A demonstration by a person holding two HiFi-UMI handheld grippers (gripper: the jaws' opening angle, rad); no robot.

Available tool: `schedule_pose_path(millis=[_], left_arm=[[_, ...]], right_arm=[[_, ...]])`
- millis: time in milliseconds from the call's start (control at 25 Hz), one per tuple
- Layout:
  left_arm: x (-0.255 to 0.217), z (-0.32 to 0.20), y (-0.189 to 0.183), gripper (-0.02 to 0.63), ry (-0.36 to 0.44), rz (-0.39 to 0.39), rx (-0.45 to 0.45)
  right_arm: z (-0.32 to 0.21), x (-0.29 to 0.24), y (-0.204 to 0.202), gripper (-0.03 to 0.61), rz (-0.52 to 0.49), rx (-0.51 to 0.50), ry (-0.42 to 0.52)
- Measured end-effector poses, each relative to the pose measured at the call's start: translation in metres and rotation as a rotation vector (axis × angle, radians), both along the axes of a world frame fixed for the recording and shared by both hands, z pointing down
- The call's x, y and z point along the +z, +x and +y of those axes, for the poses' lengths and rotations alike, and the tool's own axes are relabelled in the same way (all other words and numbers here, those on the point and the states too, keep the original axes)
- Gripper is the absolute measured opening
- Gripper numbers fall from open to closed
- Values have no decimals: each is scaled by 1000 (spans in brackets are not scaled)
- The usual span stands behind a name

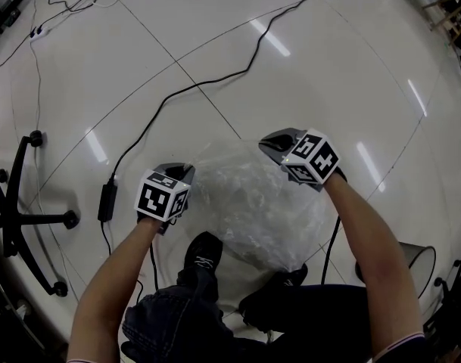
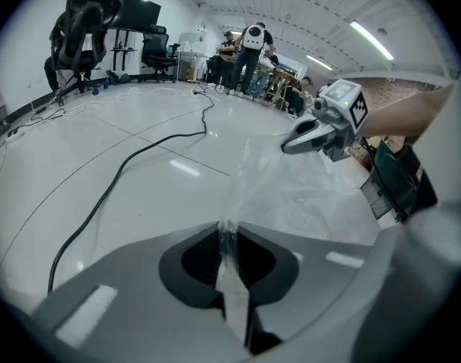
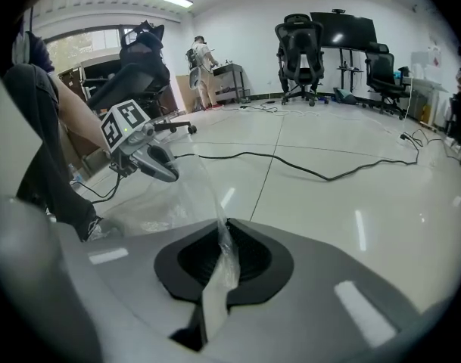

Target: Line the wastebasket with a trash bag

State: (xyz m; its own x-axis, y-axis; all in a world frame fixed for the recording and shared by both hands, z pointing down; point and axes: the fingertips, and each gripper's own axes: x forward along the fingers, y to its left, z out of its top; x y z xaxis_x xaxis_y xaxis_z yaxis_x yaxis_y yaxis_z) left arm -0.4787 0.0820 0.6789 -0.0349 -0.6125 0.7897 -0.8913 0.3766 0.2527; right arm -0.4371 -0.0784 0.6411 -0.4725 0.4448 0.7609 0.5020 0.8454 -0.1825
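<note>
The crumpled, clear thin plastic trash bag hangs stretched between the two claws, its body sagging below them toward the glossy white tiled floor and the person's black shoes. The left claw is clenched on a pinch of the film, a thin pleat of it running up out of its closed jaws; the right claw is clamped the same way on another part of the edge, so the bag is grasped at two points and spread as a slack sheet. It is not in any bin yet. What looks like the wastebasket, a dark round container with a pale rim, sits on the floor well behind the right claw, beside that forearm. The step in hand seems to be opening the bag's mouth. To do it well I'd keep both pinches firm, since film this slick slips easily, and draw the claws apart gently, not with a jerk, so the layers separate without tearing. A black cable snakes across the floor beyond the claws, clear of the work.
</note>
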Motion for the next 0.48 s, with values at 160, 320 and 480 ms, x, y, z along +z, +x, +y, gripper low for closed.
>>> schedule_pose_path(millis=[160,320,480], left_arm=[[-20,-12,-5,11,28,-36,36],[-55,-32,-9,11,80,-86,83],[-98,-58,-5,11,133,-155,159]], right_arm=[[-13,-21,8,2,-22,18,26],[-26,-55,20,2,-65,39,56],[-45,-93,40,2,-112,81,86]])
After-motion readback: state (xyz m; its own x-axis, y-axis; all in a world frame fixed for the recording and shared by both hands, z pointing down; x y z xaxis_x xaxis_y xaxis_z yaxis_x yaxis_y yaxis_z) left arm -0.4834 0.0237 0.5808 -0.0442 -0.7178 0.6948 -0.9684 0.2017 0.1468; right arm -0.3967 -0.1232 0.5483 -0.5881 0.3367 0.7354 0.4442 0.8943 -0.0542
